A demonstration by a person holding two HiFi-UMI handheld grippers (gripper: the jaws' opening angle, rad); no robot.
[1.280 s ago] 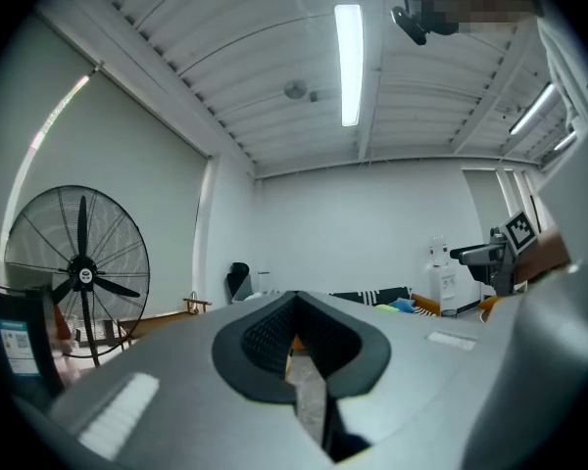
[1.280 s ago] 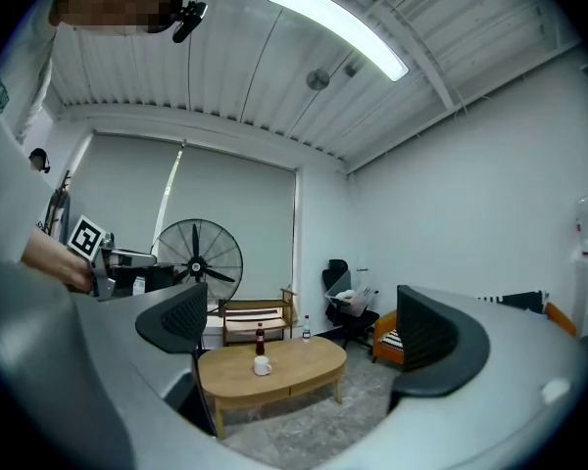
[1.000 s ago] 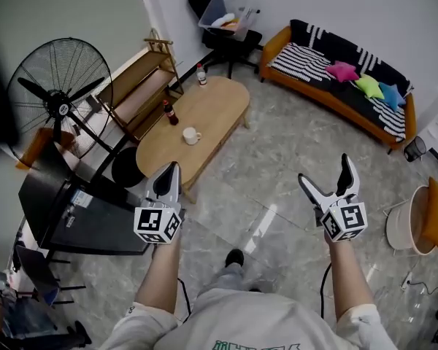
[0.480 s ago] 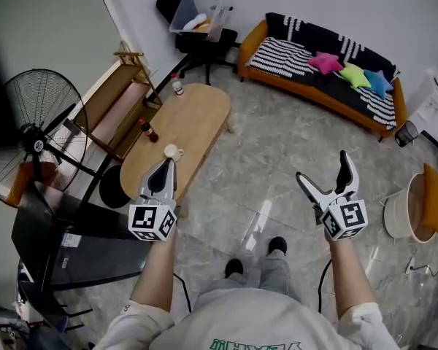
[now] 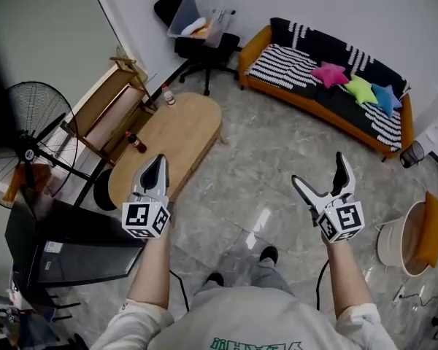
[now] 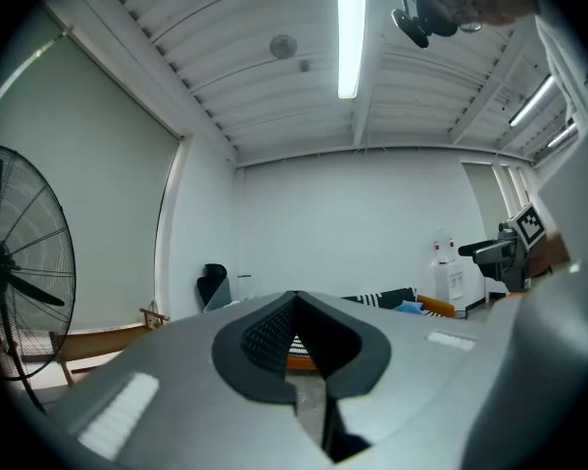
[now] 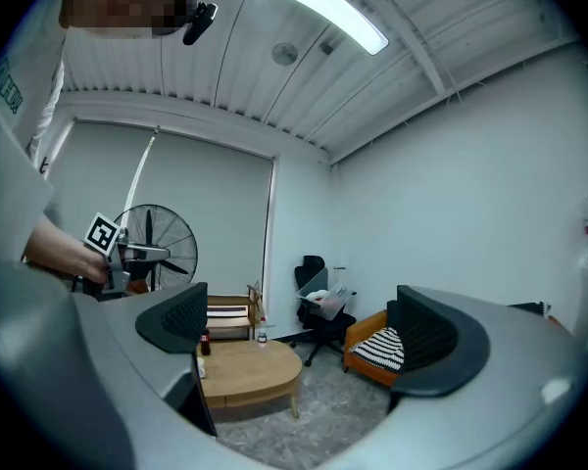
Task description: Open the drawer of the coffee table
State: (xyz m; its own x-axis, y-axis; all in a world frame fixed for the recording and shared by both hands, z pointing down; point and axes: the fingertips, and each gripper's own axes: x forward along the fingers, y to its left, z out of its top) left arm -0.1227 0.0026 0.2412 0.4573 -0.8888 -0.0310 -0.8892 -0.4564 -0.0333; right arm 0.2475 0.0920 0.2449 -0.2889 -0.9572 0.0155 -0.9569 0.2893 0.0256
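White walls [image 5: 365, 6], grey tiled floor [image 5: 277, 173], orange striped sofa [image 5: 306, 86], black office chair [image 5: 201, 48], standing fan [image 5: 31, 152]

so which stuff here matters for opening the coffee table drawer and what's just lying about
For the job: coffee table, left gripper (shut, empty), right gripper (open, empty).

Just lying about: dark bottle and clear bottle on the table, fan, sofa, office chair.

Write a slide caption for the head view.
Person facing the oval coffee table, left hand-held gripper shut, right hand-held gripper open, both empty.
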